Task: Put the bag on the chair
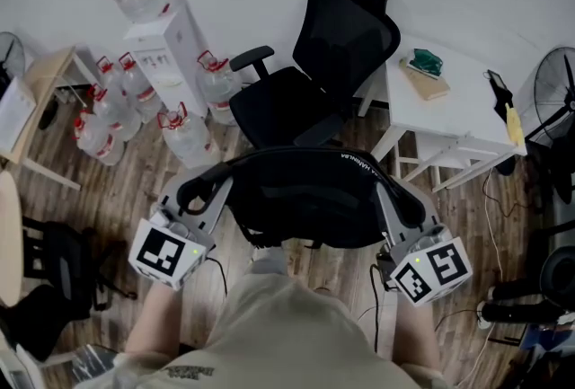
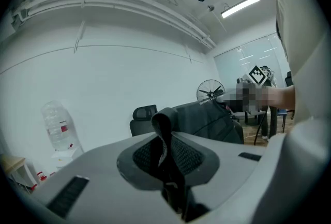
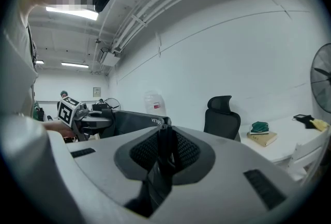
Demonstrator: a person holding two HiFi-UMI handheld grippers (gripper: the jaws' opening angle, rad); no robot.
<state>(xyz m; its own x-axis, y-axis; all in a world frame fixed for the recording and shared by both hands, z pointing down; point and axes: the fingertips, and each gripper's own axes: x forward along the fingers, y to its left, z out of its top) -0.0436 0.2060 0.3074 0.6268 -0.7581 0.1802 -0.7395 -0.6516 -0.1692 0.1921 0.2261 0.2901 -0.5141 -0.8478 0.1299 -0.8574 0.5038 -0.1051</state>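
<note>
A black bag point(image 1: 305, 197) hangs between my two grippers, over the wood floor just in front of the black office chair point(image 1: 314, 82). My left gripper point(image 1: 191, 197) is shut on the bag's left strap point(image 2: 163, 137), which stands up between the jaws. My right gripper point(image 1: 406, 209) is shut on the right strap point(image 3: 164, 145). In the left gripper view the bag's body point(image 2: 209, 119) and the chair's headrest point(image 2: 143, 113) lie beyond the jaws. In the right gripper view the bag point(image 3: 132, 123) stretches left and the chair point(image 3: 223, 114) stands to the right.
Several water bottles point(image 1: 184, 131) and a water dispenser point(image 1: 157, 37) stand left of the chair. A white table point(image 1: 467, 113) with a book point(image 1: 424, 77) is at the right, with a fan point(image 1: 557, 95) beyond it. A wooden side table point(image 1: 40, 100) is at the far left.
</note>
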